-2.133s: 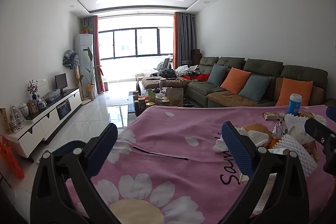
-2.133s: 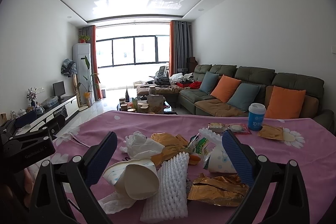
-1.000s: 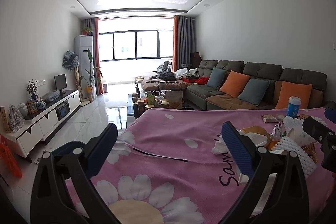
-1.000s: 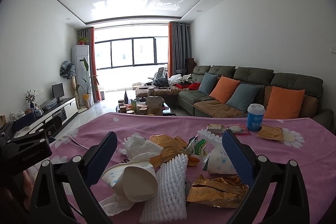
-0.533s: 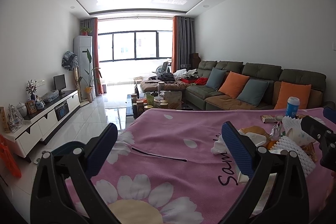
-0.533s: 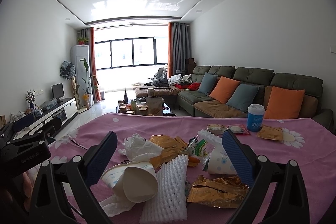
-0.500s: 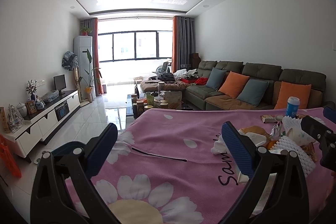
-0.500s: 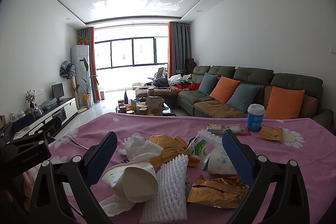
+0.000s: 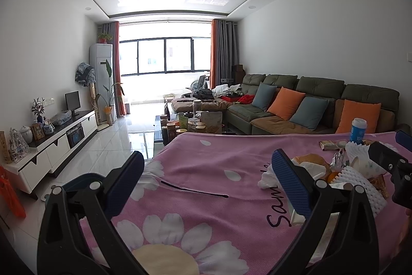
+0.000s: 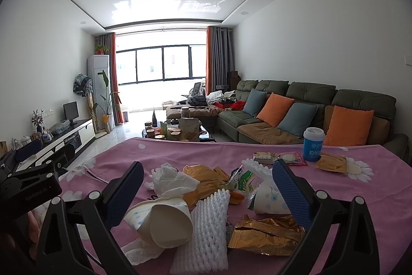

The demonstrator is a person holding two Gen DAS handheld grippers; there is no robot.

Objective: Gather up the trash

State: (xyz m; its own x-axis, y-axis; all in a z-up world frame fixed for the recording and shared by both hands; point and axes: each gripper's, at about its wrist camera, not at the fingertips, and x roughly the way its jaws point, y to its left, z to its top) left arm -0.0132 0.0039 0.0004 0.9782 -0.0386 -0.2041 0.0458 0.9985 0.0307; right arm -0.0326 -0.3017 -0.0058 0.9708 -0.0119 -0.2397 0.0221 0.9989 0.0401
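Left claw hangs wide and empty over the near left part of the counter, which is covered by a pink daisy-print cloth. A thin dark stick lies on the cloth between its blue pads. The trash pile sits to the right — tissue, foam netting, a paper cup — and part of the right claw shows at the right edge of this view. Beyond the counter, far right, a sofa carries orange and blue cushions.

Right claw, seen from its own camera, is also spread wide and grips nothing; it hovers above the trash. Between its fingers lie a crushed paper cup, white foam netting, crumpled tissue and a gold foil wrapper. A second paper cup lies on its side just beside the right pad. Farther right stands a blue lidded cup — upright, with another gold wrapper near it. At the left edge, the left claw's black body is visible.
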